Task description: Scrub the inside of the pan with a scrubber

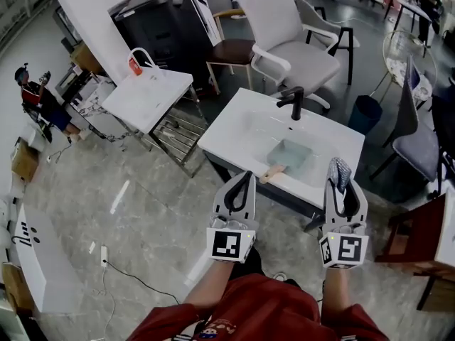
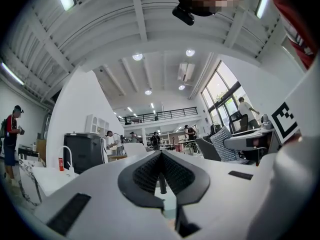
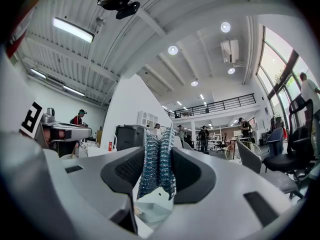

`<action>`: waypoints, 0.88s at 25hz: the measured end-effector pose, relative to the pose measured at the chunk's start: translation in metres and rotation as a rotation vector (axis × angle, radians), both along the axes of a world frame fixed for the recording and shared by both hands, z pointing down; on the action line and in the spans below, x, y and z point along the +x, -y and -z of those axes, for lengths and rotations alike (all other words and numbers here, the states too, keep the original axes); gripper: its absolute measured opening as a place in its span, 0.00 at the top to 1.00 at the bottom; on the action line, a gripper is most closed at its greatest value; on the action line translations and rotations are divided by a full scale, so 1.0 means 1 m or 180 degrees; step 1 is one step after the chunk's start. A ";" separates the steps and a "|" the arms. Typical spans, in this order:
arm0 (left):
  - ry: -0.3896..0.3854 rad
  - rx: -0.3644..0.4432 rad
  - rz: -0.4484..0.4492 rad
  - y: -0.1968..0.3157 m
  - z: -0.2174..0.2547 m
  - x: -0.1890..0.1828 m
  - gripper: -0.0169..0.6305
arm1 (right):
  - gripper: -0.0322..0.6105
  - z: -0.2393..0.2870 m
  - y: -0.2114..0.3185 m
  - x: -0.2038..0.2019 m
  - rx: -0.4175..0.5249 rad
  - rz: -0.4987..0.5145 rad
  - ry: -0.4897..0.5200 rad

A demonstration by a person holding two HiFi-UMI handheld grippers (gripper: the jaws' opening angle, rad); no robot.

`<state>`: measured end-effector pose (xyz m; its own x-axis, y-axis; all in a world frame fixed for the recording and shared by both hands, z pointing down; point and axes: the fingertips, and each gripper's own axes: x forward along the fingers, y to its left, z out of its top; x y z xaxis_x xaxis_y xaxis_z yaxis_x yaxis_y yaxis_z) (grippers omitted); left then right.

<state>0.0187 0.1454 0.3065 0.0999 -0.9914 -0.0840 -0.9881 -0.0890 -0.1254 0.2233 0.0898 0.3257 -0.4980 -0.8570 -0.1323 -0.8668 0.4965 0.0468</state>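
**Approach stage.** Right claw [image 3: 159,140] is clenched on the metallic scrubber [image 3: 157,168]. Left claw [image 2: 161,154] is closed with nothing in it. The pan [image 1: 291,155] lies in the sink [image 1: 245,130], well apart from both claws. Next move, by judgement: lower the scrubber into the pan, with the left claw steadying the handle [image 1: 271,172].

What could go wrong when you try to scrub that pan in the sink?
1. The scrubber is just pinched in the right gripper, so hard rubbing might pull it out.
2. The pan lies loose in the sink, and the left gripper is shut on nothing, so the pan could slide unless its wooden handle gets held.
3. The black faucet stands right behind the pan; a gripper might bump it.
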 end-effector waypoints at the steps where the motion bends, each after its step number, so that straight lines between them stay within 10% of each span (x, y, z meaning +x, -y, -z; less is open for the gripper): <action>1: -0.0008 0.0002 -0.0027 0.011 0.001 -0.007 0.96 | 0.68 0.001 0.009 -0.007 -0.0003 -0.0022 -0.0015; 22: -0.0148 -0.0068 -0.0606 0.185 0.011 -0.152 0.96 | 0.68 0.018 0.145 -0.150 -0.0087 -0.0547 -0.0223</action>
